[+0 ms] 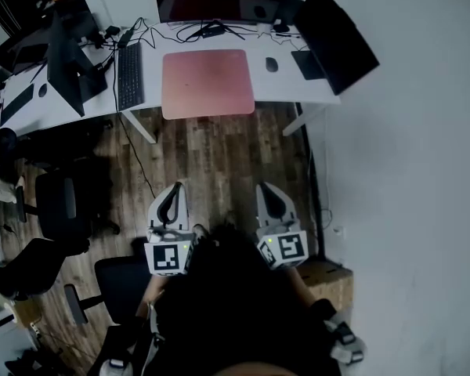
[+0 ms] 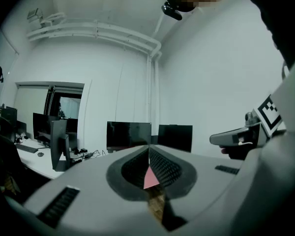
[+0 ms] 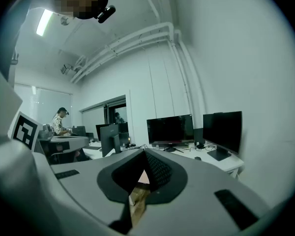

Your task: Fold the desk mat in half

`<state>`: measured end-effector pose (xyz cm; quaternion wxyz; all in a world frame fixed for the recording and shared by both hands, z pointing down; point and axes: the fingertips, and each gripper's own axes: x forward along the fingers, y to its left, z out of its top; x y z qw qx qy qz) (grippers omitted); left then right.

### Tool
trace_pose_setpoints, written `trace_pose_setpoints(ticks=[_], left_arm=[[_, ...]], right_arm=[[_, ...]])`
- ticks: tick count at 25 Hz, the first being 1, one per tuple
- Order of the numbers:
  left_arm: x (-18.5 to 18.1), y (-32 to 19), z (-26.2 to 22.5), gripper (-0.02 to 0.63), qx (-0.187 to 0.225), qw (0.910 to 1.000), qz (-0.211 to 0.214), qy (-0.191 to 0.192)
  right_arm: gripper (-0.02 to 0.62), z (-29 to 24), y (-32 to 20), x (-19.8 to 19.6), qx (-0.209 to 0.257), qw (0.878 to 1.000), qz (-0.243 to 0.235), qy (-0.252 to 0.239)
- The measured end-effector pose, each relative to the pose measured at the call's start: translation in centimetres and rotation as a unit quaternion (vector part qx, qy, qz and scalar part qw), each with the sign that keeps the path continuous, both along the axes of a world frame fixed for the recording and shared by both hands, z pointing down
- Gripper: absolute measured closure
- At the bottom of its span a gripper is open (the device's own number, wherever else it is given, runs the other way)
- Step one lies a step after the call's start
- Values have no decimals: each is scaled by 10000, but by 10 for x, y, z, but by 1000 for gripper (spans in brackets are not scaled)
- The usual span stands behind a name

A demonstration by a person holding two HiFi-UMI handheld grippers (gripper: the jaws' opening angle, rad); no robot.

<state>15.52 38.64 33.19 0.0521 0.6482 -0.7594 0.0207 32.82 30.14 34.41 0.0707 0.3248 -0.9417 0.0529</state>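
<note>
Dark hair of the person filled the bottom of the head view. Just ahead, the left gripper and right gripper hung side by side over wooden floor, well apart from the white desk. On it a pink desk mat lay flat and unfolded, between a keyboard and a mouse. In the left gripper view, the jaws were pressed together on nothing, with a pink sliver of mat far beyond. In the right gripper view, the jaws likewise met, empty.
</note>
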Motion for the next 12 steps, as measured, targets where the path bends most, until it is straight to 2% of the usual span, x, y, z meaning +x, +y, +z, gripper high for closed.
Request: trace_pose_setpoints(ticks=[2,3,4,5,6,12], left_arm=[[-6,4,-3,587,132,9998,-114,77],[-9,5,-2,516,131,9997,-151,106],[-12,5,1,420,71,9998,-153,123],[-14,5,5,408,-16,9998,-135,136],[-16,5,9,408,-90,9998,-112,153],[-28,13,25,408,-266,9996,-29,130]], right_arm=[[586,-7,2,-1,153,9998,22,-119],[582,-9,2,-3,182,9997,16,-181],[547,-8,3,-5,157,9996,4,-214],[472,-6,4,-7,100,9997,-10,-204],[438,-2,5,-10,41,9999,-18,-152],[428,20,21,-26,-299,9992,53,268]])
